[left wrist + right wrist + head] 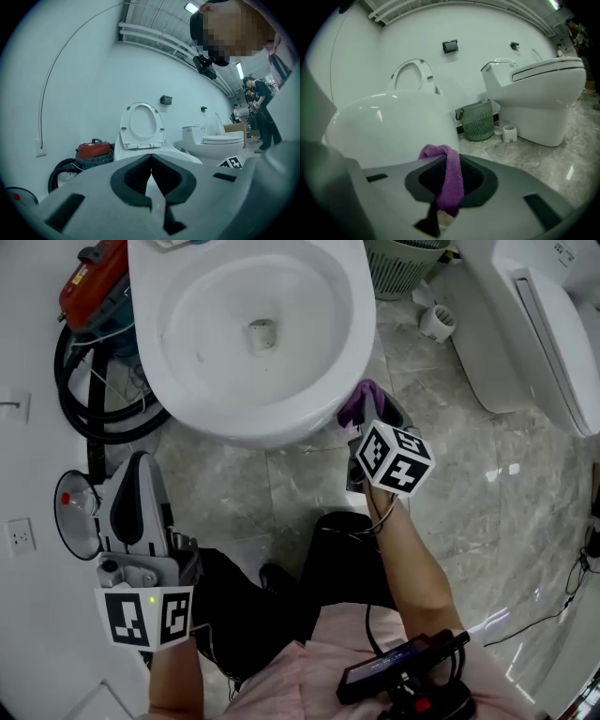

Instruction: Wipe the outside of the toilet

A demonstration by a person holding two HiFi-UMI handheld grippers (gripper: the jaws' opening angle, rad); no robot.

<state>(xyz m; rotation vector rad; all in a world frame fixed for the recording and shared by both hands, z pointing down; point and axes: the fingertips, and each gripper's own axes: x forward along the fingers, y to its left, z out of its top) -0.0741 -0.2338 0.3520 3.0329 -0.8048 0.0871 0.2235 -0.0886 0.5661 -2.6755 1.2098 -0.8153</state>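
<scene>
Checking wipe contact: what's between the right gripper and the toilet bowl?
The purple cloth, clamped in the right gripper, bunched by the toilet bowl; the right gripper view shows it.

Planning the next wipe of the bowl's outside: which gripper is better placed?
Right. The right gripper grips the purple cloth beside the toilet bowl; the left gripper is shut, empty, and off to the side.
</scene>
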